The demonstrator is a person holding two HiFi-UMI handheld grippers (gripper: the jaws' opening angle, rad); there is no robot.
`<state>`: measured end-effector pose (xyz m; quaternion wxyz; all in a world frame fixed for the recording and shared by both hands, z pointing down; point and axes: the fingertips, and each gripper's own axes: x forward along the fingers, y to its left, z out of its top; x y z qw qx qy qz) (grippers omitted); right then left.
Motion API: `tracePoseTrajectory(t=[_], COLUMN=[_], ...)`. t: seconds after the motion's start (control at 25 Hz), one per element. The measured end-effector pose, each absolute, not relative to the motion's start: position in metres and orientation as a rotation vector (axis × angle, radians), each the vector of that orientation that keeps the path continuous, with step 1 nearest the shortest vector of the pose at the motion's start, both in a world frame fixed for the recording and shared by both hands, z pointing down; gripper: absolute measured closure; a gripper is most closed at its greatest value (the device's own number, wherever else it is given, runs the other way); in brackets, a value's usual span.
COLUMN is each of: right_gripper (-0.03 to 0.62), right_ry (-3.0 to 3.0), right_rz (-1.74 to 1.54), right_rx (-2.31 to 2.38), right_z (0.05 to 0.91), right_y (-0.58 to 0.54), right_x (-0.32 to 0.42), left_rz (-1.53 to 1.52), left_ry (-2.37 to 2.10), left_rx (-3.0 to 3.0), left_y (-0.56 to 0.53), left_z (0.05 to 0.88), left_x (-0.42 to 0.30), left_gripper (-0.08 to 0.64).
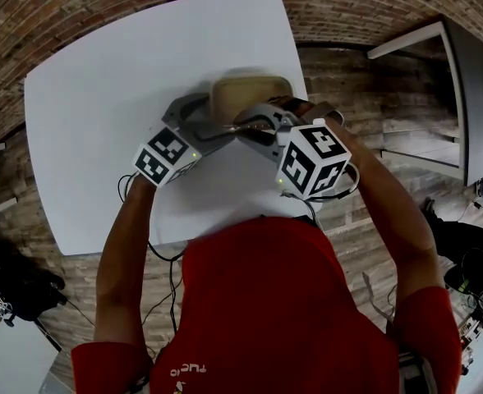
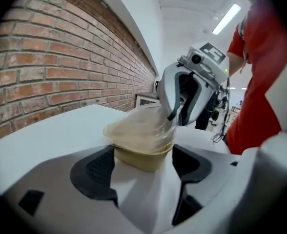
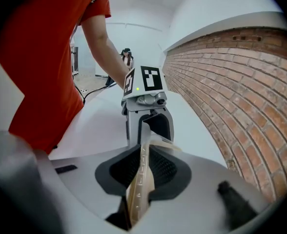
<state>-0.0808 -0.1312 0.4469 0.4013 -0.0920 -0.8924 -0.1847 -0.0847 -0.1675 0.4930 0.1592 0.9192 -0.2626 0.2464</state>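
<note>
While the left claw (image 2: 142, 165) was closed round the base of the tan container (image 2: 144, 156), a pad against each side, the right claw (image 3: 142, 179) was clamped on the thin edge of the clear lid (image 2: 139, 126), which appeared to sit askew over the container's mouth rather than flat on it. The container stood on the white table (image 1: 102, 121), towards its far right corner and close to the edge there. The two claws met over it from opposite sides.

The likeliest trouble seemed to lie in the right claw's hold. It had only a narrow strip of flexible plastic between its pads, and a pull at the wrong angle could have let that strip bend and slide free. Had the lid stuck at one corner, the same pull could have dragged the whole container upward. The left claw held smooth walls low down, so the container might have slipped out or tipped. What it held could not be made out, but a tip would have spilled it. A harder squeeze to prevent that could have dented the thin wall. With the table's edge so near, any skid to that side risked a fall to the floor. The claws were also close enough together to knock.
</note>
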Motion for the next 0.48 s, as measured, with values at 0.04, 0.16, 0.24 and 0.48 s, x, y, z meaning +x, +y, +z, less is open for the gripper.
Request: tracePoseTrajectory(t=[0.04,0.16,0.24,0.48], right_gripper=[0.526,0.526,0.526,0.528], right_ry=[-2.267,-2.304,-2.339,-2.413], right_rz=[-0.449,-0.380,-0.298,-0.142], right_rx=[-0.237,-0.255,-0.284,-0.328], right_z=[0.446,0.439,0.431,0.400], right_y=[-0.131,-0.133,-0.134,-0.145], right_x=[-0.081,-0.080,-0.079,-0.086], left_rz=[0.722,0.759,0.804,0.834], left_ry=[-0.787,-0.843,-0.868,-0.915], left_rx=[2.619,2.599,2.595,2.583], left_y=[-0.169,-0.168,-0.167,-0.165], left_z=[0.495,0.497,0.498,0.499], left_x=[-0.086,-0.085,-0.082,-0.082], left_gripper=[0.204,0.215,0.217,0.287])
